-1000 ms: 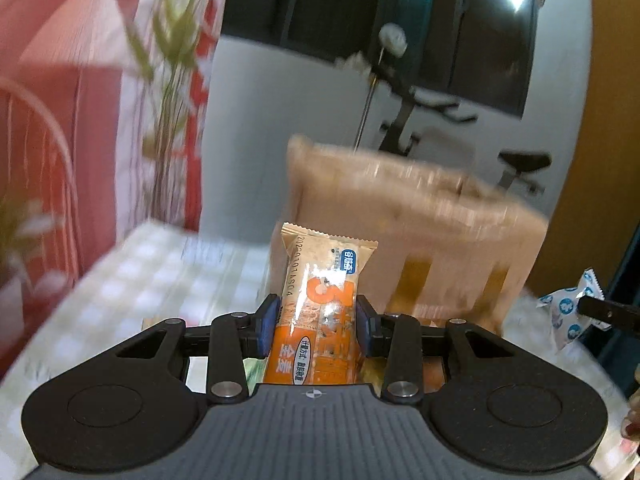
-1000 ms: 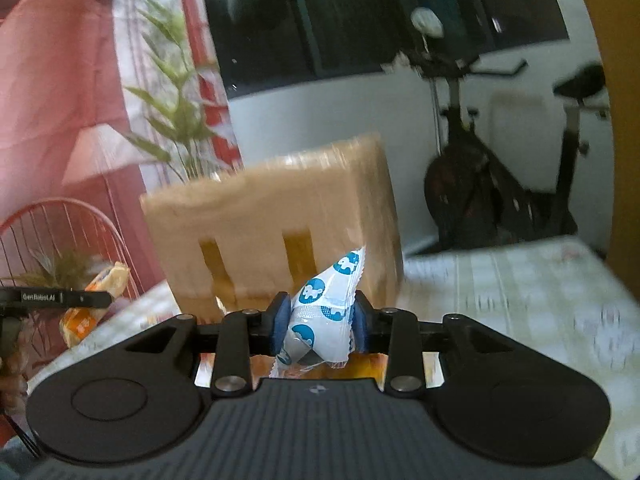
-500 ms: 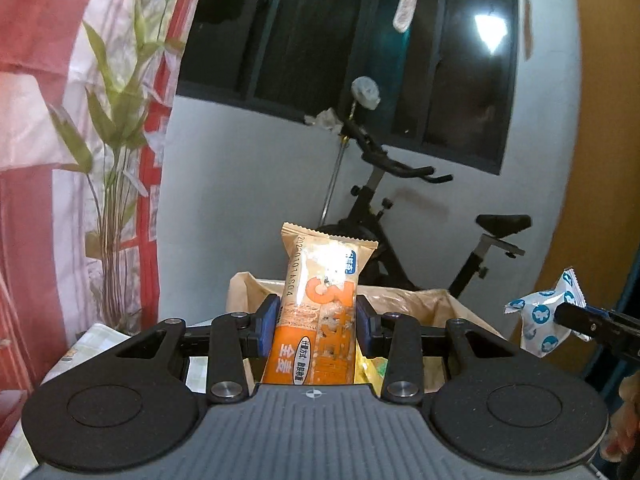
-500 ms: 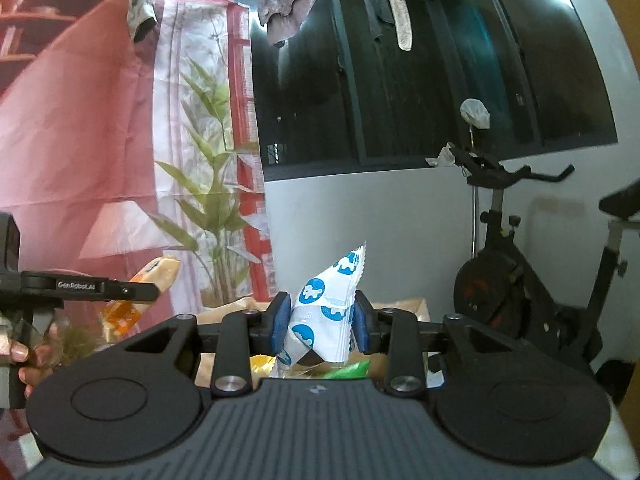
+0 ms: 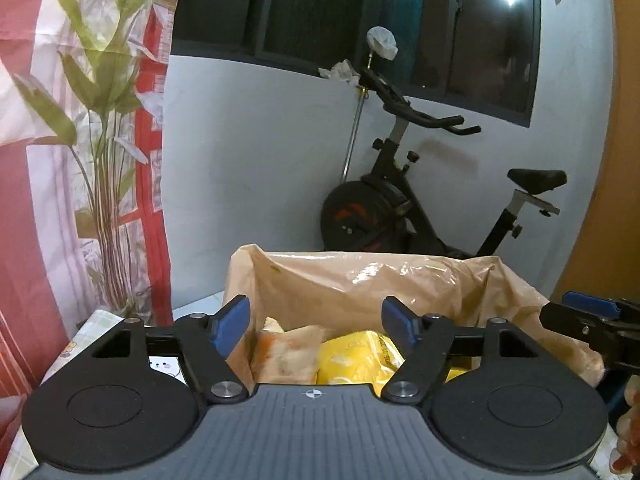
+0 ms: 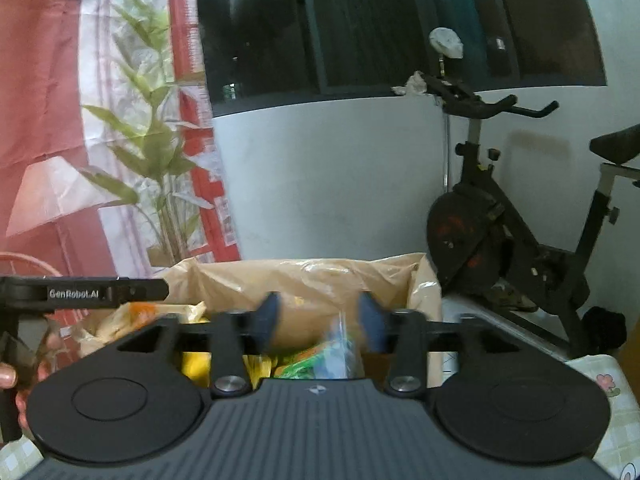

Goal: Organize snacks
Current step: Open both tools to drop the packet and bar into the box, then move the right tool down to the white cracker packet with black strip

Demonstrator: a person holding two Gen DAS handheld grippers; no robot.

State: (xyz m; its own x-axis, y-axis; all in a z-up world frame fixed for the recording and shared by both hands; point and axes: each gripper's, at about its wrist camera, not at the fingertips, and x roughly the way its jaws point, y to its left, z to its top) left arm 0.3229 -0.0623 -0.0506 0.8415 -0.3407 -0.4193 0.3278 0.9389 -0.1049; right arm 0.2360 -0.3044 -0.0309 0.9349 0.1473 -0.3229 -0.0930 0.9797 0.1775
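Left gripper [image 5: 315, 322] fingers spread wide, empty, above the lined bin [image 5: 360, 276]. Right gripper [image 6: 318, 320] fingers apart, blurred, over snack packets [image 6: 320, 356].

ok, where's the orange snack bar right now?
In the left wrist view the orange snack bar lies inside the lined box, below the open left gripper, just left of a yellow packet.

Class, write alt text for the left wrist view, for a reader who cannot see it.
The open, empty left gripper hovers over a box lined with a tan plastic bag that holds an orange snack packet and a yellow packet. The right gripper pokes in from the right edge. An exercise bike stands behind against a pale wall.
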